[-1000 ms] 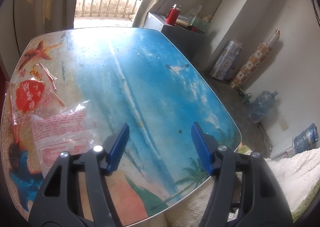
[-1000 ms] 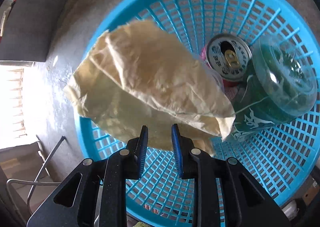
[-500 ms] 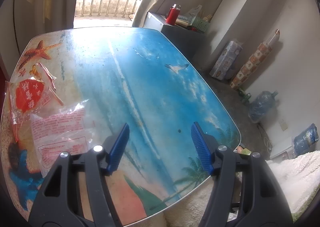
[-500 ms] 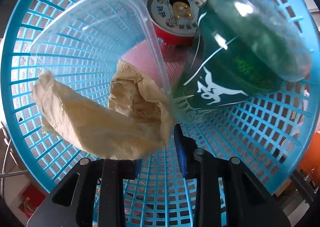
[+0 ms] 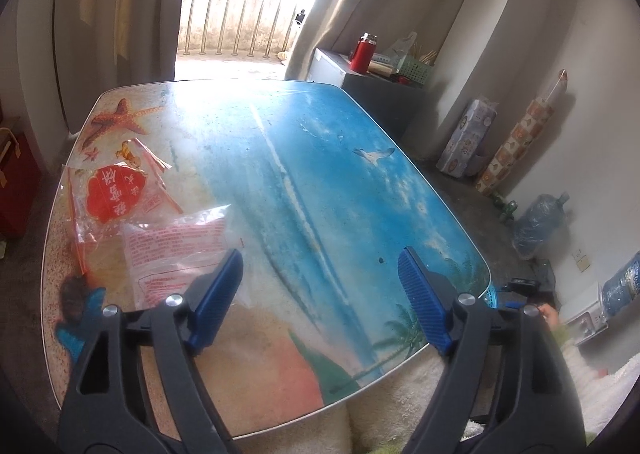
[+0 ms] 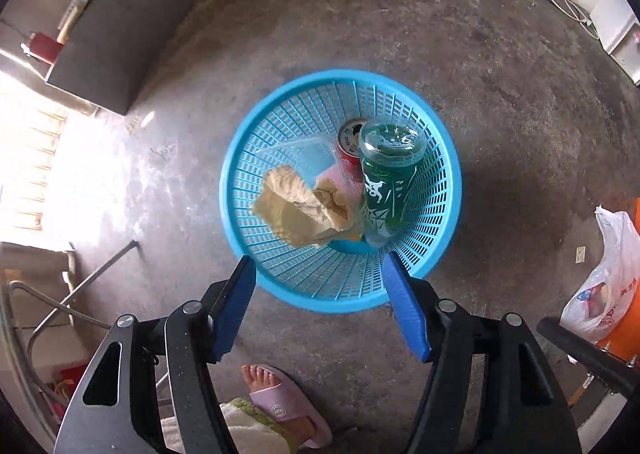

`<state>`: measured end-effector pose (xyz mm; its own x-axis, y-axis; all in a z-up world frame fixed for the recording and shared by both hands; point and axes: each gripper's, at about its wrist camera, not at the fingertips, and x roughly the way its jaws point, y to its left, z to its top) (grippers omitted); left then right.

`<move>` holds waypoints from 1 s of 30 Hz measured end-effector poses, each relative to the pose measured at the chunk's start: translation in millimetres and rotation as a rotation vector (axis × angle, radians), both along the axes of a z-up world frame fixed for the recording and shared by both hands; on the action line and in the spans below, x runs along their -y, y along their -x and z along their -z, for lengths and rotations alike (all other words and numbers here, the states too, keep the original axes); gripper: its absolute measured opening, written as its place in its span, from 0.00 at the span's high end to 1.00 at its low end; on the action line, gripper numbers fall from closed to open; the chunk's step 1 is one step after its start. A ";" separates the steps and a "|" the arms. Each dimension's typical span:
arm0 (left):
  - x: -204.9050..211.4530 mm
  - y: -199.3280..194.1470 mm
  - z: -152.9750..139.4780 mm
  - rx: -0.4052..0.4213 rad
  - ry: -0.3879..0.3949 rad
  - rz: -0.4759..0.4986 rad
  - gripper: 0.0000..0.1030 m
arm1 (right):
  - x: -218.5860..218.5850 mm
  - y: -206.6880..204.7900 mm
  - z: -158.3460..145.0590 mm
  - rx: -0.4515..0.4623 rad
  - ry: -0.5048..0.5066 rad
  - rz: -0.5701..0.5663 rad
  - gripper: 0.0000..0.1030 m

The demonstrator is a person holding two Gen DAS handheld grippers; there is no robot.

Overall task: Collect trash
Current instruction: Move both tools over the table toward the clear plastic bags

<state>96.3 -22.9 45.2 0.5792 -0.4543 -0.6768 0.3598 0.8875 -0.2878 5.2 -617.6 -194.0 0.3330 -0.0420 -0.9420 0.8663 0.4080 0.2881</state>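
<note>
The left hand-held gripper (image 5: 320,286) has black plastic arms with triangular cut-outs, round silver screws, and ribbed blue pads (image 5: 216,296). The right hand-held gripper (image 6: 320,304) is built alike, its blue pads (image 6: 404,304) smooth-faced. Below it, a bare foot in a pink rubber slipper (image 6: 286,398).

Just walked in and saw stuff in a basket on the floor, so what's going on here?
A person is clearing trash with handheld tongs. The right tongs hang open and empty above the blue basket on the floor, which holds crumpled brown paper, a clear plastic tray, a red can and a green bottle. The left tongs hover open over the table, where two plastic wrappers lie uncollected.
</note>
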 end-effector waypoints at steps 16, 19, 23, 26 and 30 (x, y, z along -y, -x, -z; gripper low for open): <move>-68.4 17.1 23.0 0.017 -0.089 -0.117 0.19 | -212.2 -76.3 -172.0 0.555 -0.042 -0.477 0.32; -81.9 9.2 34.0 0.004 -0.054 -0.152 0.19 | -274.6 -114.5 -174.4 0.575 -0.128 -0.657 0.32; -97.0 -10.7 51.6 -0.044 0.025 -0.183 0.21 | -341.9 -154.3 -166.0 0.541 -0.238 -0.816 0.32; -110.6 -29.4 65.5 -0.104 0.092 -0.218 0.32 | -377.2 -174.3 -158.0 0.515 -0.310 -0.875 0.32; -123.2 -47.3 80.8 -0.170 0.190 -0.221 0.40 | -410.0 -203.6 -145.0 0.481 -0.384 -0.925 0.32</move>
